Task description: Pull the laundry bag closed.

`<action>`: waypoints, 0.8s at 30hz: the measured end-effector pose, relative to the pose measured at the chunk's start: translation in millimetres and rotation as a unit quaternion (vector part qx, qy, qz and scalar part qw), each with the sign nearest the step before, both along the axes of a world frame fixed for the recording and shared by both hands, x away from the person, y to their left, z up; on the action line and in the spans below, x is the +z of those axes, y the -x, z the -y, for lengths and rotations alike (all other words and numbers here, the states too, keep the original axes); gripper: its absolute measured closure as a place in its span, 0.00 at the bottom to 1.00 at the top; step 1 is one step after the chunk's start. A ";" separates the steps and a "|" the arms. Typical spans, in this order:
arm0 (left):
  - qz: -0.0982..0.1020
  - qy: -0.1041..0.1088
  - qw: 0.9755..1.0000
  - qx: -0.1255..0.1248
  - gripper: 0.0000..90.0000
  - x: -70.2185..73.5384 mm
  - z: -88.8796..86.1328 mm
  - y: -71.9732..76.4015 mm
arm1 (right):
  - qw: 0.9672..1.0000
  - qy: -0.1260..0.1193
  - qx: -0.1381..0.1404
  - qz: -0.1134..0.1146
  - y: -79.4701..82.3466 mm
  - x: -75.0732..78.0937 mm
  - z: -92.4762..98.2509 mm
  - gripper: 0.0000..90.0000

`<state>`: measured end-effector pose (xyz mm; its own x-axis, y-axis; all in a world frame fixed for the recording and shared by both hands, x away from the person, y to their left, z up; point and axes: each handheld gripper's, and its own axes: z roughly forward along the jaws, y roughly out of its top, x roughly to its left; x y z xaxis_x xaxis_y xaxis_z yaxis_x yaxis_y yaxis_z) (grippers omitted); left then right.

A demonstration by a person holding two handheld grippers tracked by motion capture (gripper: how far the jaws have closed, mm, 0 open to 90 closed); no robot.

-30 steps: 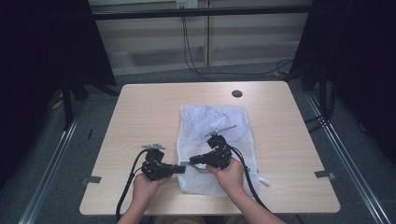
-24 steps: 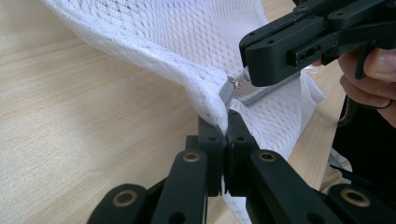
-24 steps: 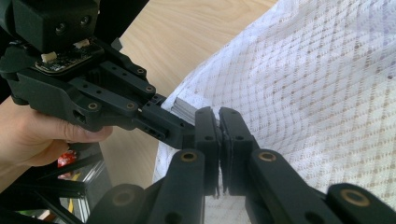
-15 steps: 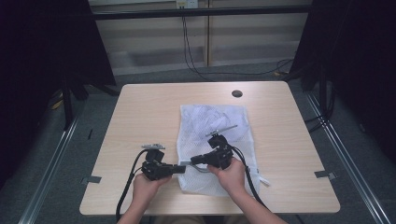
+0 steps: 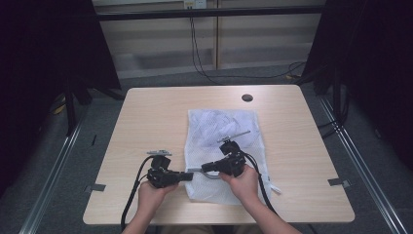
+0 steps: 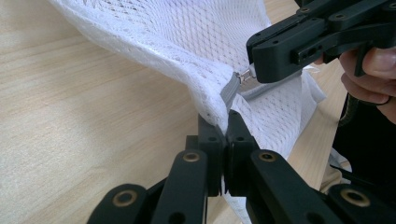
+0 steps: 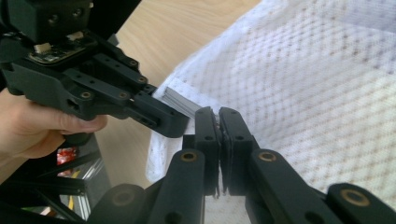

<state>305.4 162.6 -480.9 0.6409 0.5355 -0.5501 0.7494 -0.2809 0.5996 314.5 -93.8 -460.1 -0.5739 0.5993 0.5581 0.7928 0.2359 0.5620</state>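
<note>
Two grips: both tongs are clamped on the white mesh bag (image 5: 221,146), which lies flat on the table (image 5: 146,117) and stretches away from them toward the far edge.
Left gripper (image 6: 225,126): jaws pressed together on the bag's hem, right at the end of the grey zipper tape (image 6: 228,93); the mesh rises up and away from the fingertips.
Right gripper (image 7: 218,116): jaws together on the small metal zipper pull (image 6: 243,74), just beyond the left tips and almost touching them.
Person's hands: left hand (image 5: 152,192) and right hand (image 5: 242,181) sit behind the tongs, near the table's front edge.
Risk, pull slips: the tab is tiny and smooth, and only the very tips hold it; a tug at an angle to the tape would probably let it pop free.
Risk, hem slips: the left tongs hold a thin bite of soft mesh; if it gives, the whole bag would likely drag along with the right tongs instead of the zipper running.
Risk, snag: loose mesh bunched beside the slider could be caught in the teeth and jam it.
Risk, collision: the tips are so close that a twist of either hand may knock one grip loose.
</note>
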 end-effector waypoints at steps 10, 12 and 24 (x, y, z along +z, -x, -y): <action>-0.003 -0.002 1.000 -0.003 0.98 -0.1 0.3 0.0 | 1.000 0.000 0.004 0.000 0.1 -0.8 1.7 0.97; -0.004 0.000 1.000 -0.004 0.98 0.0 0.5 0.3 | 1.000 -0.001 0.004 -0.003 0.3 -1.0 2.2 0.97; -0.002 -0.001 1.000 -0.002 0.98 0.3 -0.8 -0.2 | 1.000 0.007 -0.007 -0.005 0.6 -2.0 14.6 0.97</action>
<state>305.7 163.4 -480.6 0.6410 0.5340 -0.5513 0.7502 -0.2844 0.5969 313.9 -108.4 -462.2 -0.5599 0.6151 0.5551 0.8017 0.2328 0.5506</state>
